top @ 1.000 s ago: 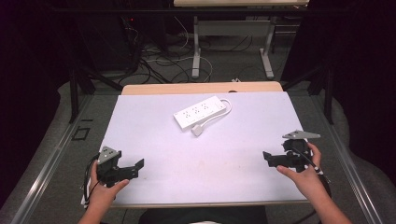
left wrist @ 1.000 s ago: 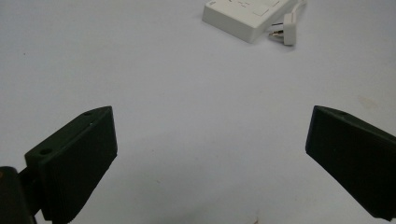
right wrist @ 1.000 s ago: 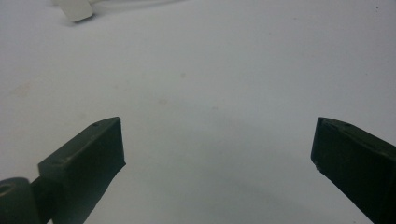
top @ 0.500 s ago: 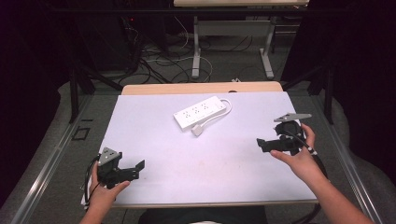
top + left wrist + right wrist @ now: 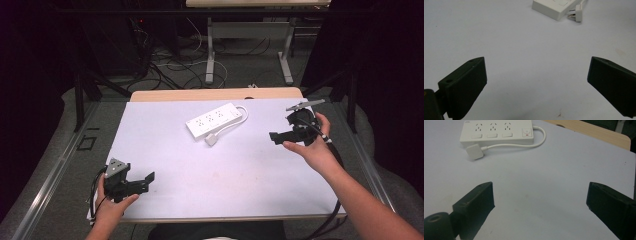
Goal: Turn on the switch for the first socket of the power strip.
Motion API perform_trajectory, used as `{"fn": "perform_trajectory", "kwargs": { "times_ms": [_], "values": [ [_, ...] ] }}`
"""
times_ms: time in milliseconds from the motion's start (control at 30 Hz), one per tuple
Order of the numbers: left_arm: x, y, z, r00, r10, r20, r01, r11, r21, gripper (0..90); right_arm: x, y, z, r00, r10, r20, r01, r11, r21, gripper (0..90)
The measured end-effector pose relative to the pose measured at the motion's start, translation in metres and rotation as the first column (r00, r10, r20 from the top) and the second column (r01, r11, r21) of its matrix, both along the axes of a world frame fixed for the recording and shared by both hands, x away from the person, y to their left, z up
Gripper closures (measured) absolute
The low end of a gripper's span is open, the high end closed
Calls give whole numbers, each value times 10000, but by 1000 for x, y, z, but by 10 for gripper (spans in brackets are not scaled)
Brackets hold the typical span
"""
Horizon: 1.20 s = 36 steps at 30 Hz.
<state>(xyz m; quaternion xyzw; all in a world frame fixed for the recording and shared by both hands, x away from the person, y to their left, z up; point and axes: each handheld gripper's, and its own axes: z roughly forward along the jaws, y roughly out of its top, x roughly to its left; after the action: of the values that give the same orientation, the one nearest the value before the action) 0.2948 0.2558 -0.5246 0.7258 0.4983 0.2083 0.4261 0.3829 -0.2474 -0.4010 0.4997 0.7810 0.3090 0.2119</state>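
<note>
Left gripper (image 5: 131, 181): spread wide, empty.
Right gripper (image 5: 287, 135): spread wide, empty.
Power strip (image 5: 215, 120): on the table (image 5: 240, 170), ahead of both grippers.

table (image 5: 250, 170) brightly lit | surroundings dark | close fingers (image 5: 464, 85) soft — slightly blurred

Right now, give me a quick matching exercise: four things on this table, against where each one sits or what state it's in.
Things:
1. white rectangular plastic power strip
2. white square plug on its cord
3. left claw
4. right claw

Places or states:
A. open, raised over the table's right side
B. lying just in front of the strip, plugged into nothing
C. open, at the table's near left corner
D. lying at an angle near the table's far middle

Pairs: 1-D, 2-B, 3-C, 4-A
</note>
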Motion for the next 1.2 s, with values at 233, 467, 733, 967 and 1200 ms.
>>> {"fn": "perform_trajectory", "kwargs": {
  "times_ms": [233,467,733,967,1200],
  "values": [
    [0,0,0,10000,-10,37,10,10000,-3,25,20,11,8,9997,52,-222,-58,9996,-272,85],
    [0,0,0,10000,-18,35,18,10000,8,26,45,19,16,9991,-41,-418,36,9999,-141,139],
    [1,1,0,10000,-24,-9,24,10000,54,27,71,34,13,9976,-124,-683,119,9999,-75,150],
    [1,0,-1,10000,-11,15,11,10000,-22,29,90,51,6,9965,10,-834,-21,9999,-127,203],
    [1,1,-2,10000,-10,13,10,10000,-65,30,107,69,1,9977,117,-669,-130,9997,-188,266]
  ]
}}
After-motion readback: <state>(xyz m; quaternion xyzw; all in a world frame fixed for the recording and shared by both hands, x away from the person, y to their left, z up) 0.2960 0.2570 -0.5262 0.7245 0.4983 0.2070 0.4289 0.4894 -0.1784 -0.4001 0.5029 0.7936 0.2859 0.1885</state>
